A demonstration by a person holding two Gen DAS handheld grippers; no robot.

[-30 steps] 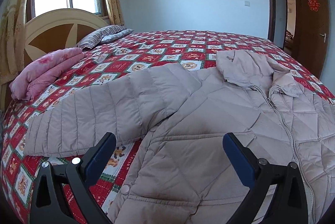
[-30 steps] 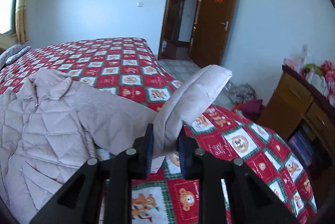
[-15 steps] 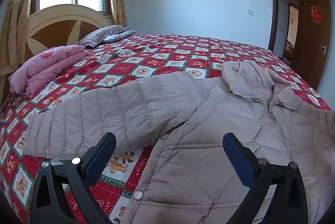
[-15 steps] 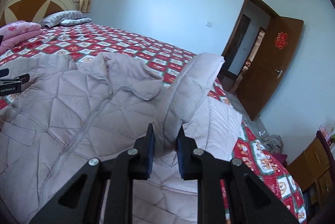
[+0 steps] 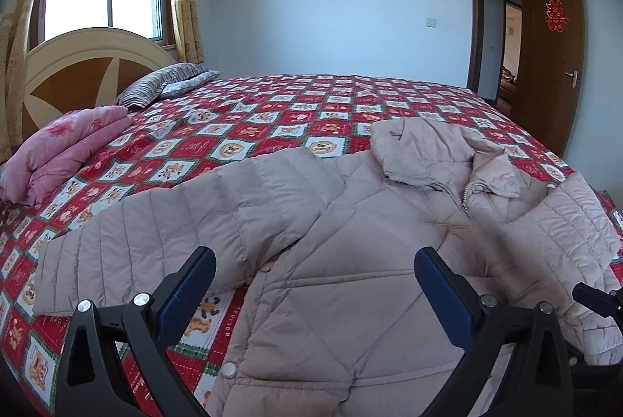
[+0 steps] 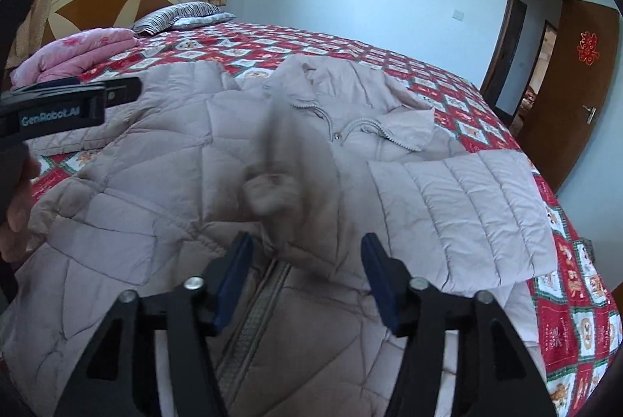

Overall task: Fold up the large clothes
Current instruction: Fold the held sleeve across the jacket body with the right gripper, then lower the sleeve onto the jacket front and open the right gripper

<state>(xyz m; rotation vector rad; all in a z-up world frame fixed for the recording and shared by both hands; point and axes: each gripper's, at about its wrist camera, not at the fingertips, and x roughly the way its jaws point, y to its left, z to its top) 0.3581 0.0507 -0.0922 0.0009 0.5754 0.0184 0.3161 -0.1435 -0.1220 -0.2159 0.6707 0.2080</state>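
Observation:
A beige quilted jacket (image 5: 370, 222) lies front up on the bed, zipped, collar toward the far wall. Its left sleeve (image 5: 175, 222) stretches out flat over the bedspread. Its right sleeve (image 6: 467, 214) is folded inward across the chest, and the cuff (image 6: 272, 195) shows as a blur dropping just ahead of my right gripper (image 6: 307, 240). That gripper's jaws are opening and the pads press on nothing. My left gripper (image 5: 314, 257) hovers open over the jacket's left side, empty. It also shows in the right wrist view as the left gripper (image 6: 70, 105), held by a hand (image 6: 15, 214).
A red patterned bedspread (image 5: 311, 113) covers the bed. A folded pink quilt (image 5: 66, 144) and a striped pillow (image 5: 167, 82) lie by the headboard (image 5: 89, 66). A brown door (image 5: 553, 47) stands open at the right, past the bed's foot edge.
My right gripper carried the right sleeve leftward over the jacket's front, then opened and let it go. The left gripper rose slightly and stayed open.

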